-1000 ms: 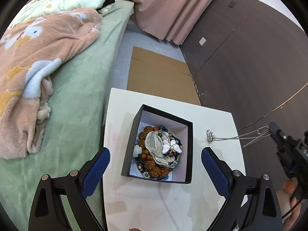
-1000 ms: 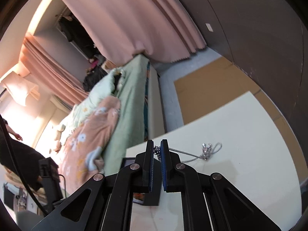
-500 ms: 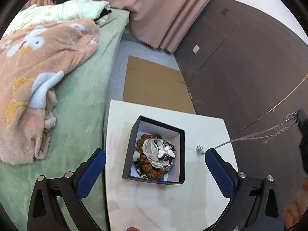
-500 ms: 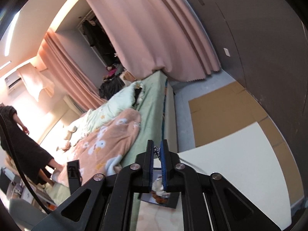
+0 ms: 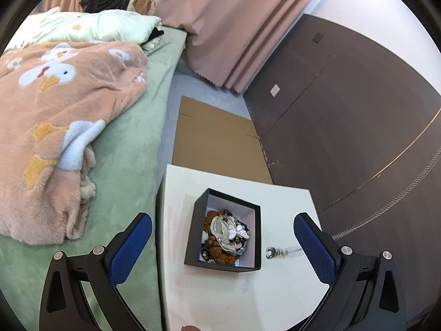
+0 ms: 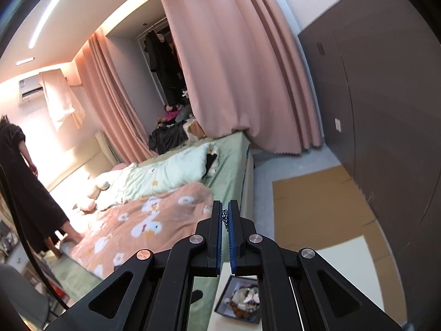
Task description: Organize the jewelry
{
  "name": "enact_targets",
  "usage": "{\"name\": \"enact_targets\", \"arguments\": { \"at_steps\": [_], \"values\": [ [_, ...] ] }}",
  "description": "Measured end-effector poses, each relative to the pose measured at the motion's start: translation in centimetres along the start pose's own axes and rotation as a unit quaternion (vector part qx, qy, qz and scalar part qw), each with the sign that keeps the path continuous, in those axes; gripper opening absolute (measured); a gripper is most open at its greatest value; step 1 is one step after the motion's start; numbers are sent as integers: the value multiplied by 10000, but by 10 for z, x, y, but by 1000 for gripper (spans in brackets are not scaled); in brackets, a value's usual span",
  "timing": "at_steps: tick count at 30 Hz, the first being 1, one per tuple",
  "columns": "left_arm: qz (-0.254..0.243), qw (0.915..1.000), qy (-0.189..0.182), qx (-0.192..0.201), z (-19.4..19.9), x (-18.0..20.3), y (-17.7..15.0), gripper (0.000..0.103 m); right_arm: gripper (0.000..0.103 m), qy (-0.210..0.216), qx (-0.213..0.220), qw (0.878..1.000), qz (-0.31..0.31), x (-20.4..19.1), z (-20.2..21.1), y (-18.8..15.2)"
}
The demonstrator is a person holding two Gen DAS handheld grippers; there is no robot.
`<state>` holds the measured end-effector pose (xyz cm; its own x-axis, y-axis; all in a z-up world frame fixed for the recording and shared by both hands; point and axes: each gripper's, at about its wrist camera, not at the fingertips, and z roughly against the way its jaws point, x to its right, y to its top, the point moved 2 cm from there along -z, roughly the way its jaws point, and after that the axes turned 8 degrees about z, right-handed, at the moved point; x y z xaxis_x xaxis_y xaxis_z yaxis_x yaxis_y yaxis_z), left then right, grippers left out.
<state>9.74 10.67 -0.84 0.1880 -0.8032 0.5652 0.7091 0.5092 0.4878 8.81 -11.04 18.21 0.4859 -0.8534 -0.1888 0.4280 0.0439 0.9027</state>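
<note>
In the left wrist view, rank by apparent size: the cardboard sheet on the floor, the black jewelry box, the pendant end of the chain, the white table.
1. white table, though the cardboard sheet looks close in size and lies farther away, so their order is unsure.
2. black jewelry box.
3. pendant end of the chain, smallest by far.

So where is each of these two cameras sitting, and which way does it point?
Left wrist: on the left gripper, looking down at the black jewelry box on the white table; open fingers show.
Right wrist: on the right gripper, raised, facing bed and curtains, shut on the silver chain.
Shared: box, table, bed, chain.
</note>
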Motion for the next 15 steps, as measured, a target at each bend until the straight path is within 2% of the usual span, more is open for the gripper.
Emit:
{"name": "enact_targets", "arguments": {
  "at_steps": [7,15],
  "values": [
    [193,9996,-140,150,16,-15,12,102,6,-16,143,9993,346,-37,3,26],
    [301,9992,-198,164,21,-25,18,102,6,27,50,9992,394,-54,-18,25]
  ]
}}
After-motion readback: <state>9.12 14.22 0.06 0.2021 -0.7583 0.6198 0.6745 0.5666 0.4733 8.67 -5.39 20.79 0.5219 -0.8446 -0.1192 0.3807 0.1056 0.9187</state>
